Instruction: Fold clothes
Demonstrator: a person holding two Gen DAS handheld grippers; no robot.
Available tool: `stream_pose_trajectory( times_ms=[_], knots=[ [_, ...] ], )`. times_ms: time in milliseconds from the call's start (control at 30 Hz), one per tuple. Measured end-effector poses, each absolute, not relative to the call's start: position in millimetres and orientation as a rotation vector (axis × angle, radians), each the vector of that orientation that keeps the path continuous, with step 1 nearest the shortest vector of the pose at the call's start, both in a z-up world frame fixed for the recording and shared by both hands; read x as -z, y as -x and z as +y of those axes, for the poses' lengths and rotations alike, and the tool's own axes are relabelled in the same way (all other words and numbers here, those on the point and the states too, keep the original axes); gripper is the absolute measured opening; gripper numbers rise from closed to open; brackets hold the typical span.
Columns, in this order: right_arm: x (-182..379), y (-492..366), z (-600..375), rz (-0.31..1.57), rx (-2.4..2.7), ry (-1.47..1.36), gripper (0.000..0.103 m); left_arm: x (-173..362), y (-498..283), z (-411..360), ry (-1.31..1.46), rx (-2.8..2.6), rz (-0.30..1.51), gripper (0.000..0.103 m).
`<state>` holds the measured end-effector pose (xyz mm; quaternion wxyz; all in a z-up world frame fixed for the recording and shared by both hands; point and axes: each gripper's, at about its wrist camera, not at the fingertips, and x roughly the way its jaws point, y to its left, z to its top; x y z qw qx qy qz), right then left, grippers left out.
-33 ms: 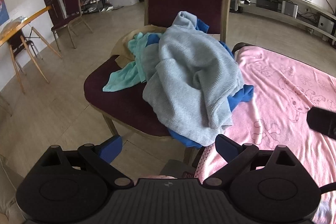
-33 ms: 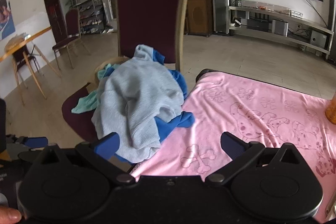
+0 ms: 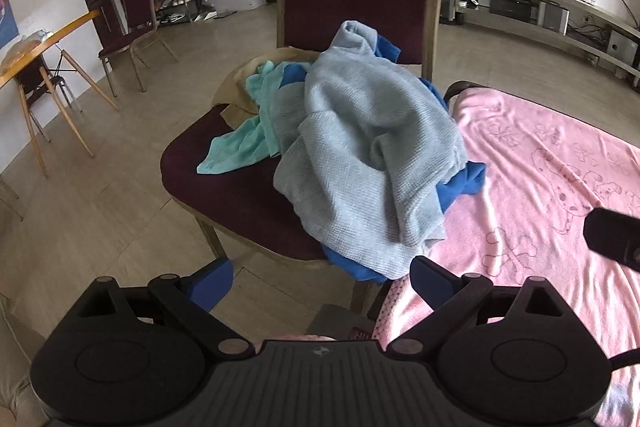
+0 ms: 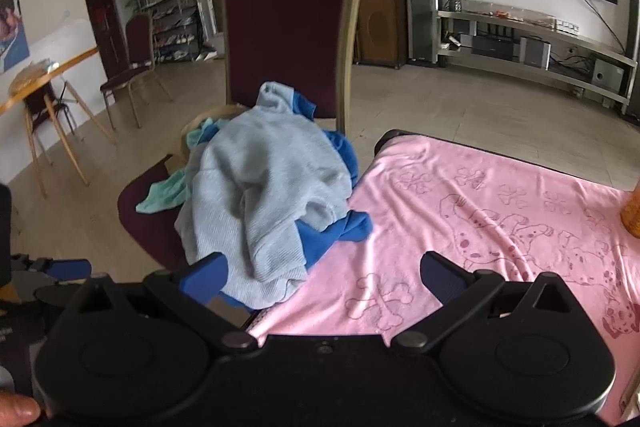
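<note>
Clothes [image 3: 360,147] heaped unfolded on chair [image 3: 224,187]; pink cloth [image 4: 500,219] bare; my left gripper [image 3: 322,277], right gripper [image 4: 324,273] fingers apart, empty

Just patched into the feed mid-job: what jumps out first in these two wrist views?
The heap of clothes on the maroon chair: a pale blue knit top draped over a royal blue garment, with a teal piece spilling out beside them. Right beside the chair lies a pink cartoon-dog blanket, smooth and bare. The left gripper and right gripper are open, holding nothing.

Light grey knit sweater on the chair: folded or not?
Not folded: the light grey knit sweater lies crumpled in a heap atop other clothes.
</note>
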<state>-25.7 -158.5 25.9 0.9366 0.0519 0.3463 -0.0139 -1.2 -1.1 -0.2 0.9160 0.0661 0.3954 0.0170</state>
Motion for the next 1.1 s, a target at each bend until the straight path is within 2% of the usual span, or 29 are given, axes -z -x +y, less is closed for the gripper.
stream_pose_trajectory(
  times_ms=[1100],
  knots=[
    [-11, 17, -145, 0.773, -0.016, -0.138, 0.103, 12, 0, 2, -0.15, -0.028, 0.823, 0.098]
  ],
)
